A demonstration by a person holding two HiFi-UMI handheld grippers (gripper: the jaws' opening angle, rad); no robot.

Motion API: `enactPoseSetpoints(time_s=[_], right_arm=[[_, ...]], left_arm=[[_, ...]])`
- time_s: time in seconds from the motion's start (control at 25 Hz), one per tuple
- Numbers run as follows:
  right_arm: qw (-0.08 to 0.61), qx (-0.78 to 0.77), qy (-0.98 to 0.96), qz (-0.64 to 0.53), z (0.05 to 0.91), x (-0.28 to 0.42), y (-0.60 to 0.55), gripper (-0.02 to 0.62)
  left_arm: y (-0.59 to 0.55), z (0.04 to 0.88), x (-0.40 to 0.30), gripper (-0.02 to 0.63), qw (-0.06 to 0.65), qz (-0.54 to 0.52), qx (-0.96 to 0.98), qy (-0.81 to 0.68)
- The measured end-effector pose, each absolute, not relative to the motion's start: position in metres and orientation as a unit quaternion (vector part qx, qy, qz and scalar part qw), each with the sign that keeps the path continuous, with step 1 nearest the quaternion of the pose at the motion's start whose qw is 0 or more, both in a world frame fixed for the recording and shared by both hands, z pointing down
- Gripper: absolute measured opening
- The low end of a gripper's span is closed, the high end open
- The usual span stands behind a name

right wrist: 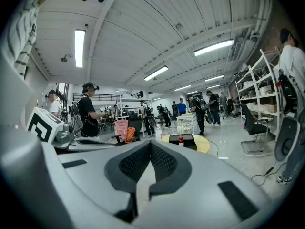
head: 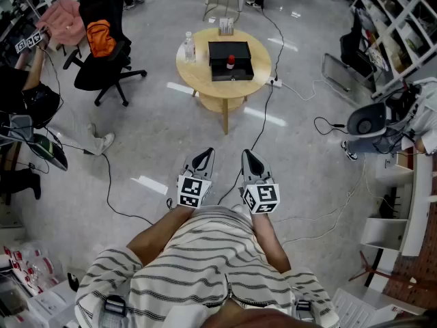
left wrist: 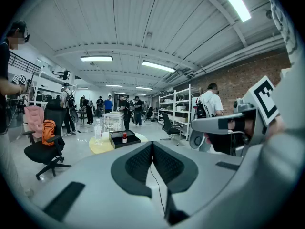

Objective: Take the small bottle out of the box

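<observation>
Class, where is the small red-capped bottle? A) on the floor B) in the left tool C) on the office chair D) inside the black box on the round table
D: the head view shows the small bottle standing inside the black box on the round table.

Far ahead on the pale floor (head: 157, 135) stands a round wooden counter (head: 198, 74) carrying a black box (head: 231, 70) with a small red-capped bottle (head: 231, 61) upright inside it, and a clear water bottle (head: 190, 48) just beside the box on its left. Near the person's striped shirt (head: 205, 265), the left tool (head: 206, 154) and right tool (head: 247, 155) are held side by side, well apart from the counter, each with jaws together and nothing in them. A black office chair (head: 102, 53) with an orange bag (head: 101, 38) stands left of the counter.
</observation>
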State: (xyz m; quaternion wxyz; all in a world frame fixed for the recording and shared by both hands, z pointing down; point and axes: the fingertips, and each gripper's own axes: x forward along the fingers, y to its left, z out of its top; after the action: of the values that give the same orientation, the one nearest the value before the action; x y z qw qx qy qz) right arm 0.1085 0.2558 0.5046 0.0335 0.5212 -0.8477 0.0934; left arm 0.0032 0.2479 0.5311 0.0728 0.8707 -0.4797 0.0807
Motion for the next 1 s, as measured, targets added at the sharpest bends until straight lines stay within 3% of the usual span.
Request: enactPoseSetpoints(time_s=[1.0], right_arm=[[0.03,0.563,-0.821,0.09,0.5,0.032,0.272,0.011]], left_arm=[[0.259,0.529,-0.088,0.021,0.079,0.054,0.883,-0.459]])
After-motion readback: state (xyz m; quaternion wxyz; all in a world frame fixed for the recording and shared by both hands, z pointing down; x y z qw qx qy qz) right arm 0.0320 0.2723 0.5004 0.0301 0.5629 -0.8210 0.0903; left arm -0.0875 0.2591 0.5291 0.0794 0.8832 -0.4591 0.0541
